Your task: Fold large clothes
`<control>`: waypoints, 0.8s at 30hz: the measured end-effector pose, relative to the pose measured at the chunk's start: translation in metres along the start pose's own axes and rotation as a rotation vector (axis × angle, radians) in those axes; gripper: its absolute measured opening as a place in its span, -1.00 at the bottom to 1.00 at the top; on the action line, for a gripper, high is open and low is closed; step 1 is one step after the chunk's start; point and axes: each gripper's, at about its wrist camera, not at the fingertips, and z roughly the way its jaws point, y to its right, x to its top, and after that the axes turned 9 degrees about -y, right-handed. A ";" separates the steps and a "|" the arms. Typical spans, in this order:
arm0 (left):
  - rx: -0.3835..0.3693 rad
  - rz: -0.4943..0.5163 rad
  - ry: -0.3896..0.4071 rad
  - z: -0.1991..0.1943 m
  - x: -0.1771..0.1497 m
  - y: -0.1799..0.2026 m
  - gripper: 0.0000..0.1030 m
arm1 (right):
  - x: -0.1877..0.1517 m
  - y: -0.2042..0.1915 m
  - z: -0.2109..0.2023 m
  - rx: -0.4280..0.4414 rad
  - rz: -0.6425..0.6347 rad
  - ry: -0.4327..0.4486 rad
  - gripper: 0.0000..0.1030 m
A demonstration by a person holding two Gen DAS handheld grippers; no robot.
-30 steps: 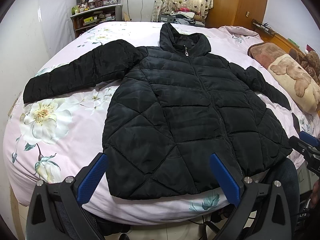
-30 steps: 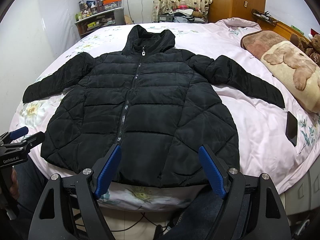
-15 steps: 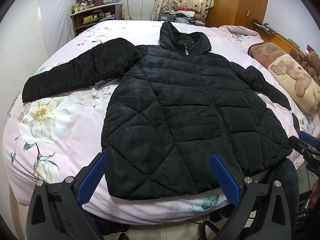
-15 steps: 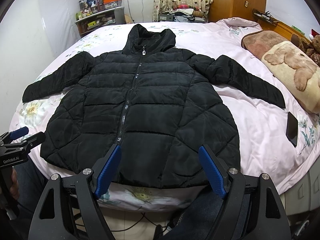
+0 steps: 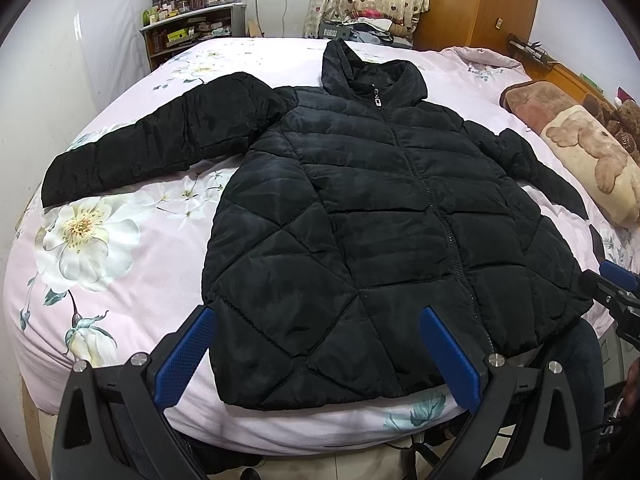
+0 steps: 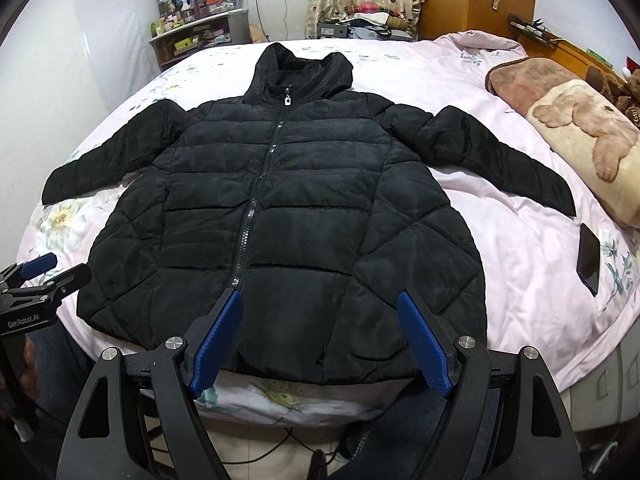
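Observation:
A black quilted hooded jacket (image 5: 380, 220) (image 6: 288, 216) lies flat on the bed, zipped, front up, hood toward the far side and both sleeves spread out to the sides. My left gripper (image 5: 316, 320) hovers open just before the jacket's hem, over its left half, with nothing between its blue pads. My right gripper (image 6: 320, 308) also stands open, in front of the hem near the zipper's lower end. Each gripper shows at the edge of the other's view: the right gripper (image 5: 616, 292), the left gripper (image 6: 40, 276).
The bed has a pink floral sheet (image 5: 100, 240). A dark phone (image 6: 589, 258) lies on the sheet right of the jacket. A bear-print pillow (image 6: 592, 140) sits at the far right. Shelves (image 5: 188, 32) and a wooden wardrobe (image 5: 480, 0) stand behind the bed.
The left wrist view has crept slightly closer to the jacket. Both grippers stay open and the jacket has not moved.

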 end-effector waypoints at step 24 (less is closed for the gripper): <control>0.090 -0.257 0.048 0.062 0.075 -0.137 0.99 | 0.086 -0.033 0.072 0.049 -0.105 -0.022 0.54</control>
